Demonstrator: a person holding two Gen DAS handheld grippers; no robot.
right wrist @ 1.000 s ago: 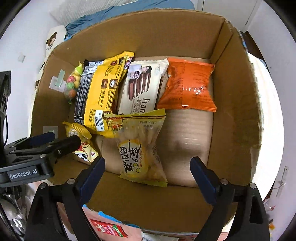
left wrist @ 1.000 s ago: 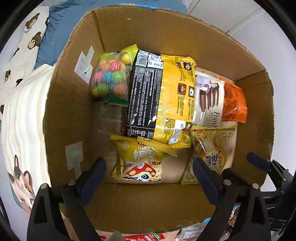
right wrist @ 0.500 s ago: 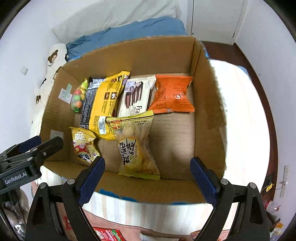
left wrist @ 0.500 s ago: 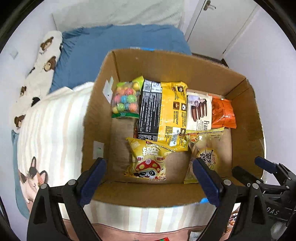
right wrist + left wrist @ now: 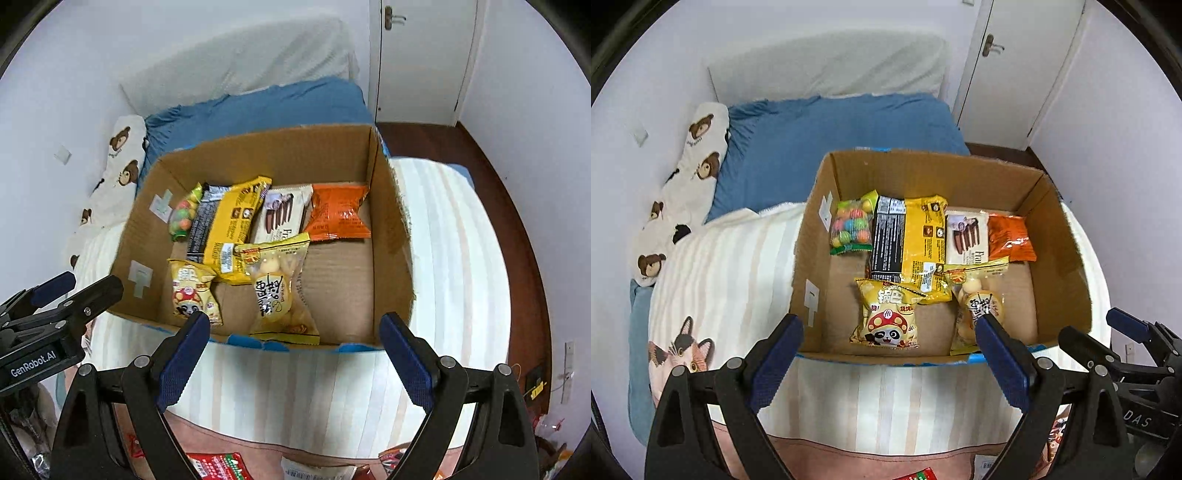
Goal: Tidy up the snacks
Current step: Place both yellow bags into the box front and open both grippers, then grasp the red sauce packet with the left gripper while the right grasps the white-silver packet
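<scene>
Above the near edge of the bed, the left gripper (image 5: 886,354) and right gripper (image 5: 293,352) are pulling back from the box (image 5: 1060,266), both spread wide and holding nothing. Six snacks (image 5: 908,240) are lying inside it; more packets, probably unsorted, are peeking in nearest the cameras.

Item count, qty per kind:

- Open brown cardboard box (image 5: 1060,266) — 1 ea.
- Snack pkts inside box — 6 total, 1 of each kind:
  - clear bag of multicoloured round candies (image 5: 851,227), qty 1
  - large yellow-and-black foil pack (image 5: 908,247), qty 1
  - white pack w/ brown stick biscuits printed on it (image 5: 966,238), qty 1
  - orange foil pouch (image 5: 1010,238), qty 1
  - small yellow pack w/ mushroom-cap panda picture (image 5: 888,314), qty 1
  - clear yellow-edged bag of pale round snacks (image 5: 279,286), qty 1
- White taped labels on box's inner left wall (image 5: 140,275) — 2.
- Loose pkts at bottom edge of the right wrist view, outside box — approx. 3, partly cut off; exact qty unclear.
- Black two-finger grippers w/ blue pads — 2: left gripper (image 5: 888,354), right gripper (image 5: 295,350).
</scene>
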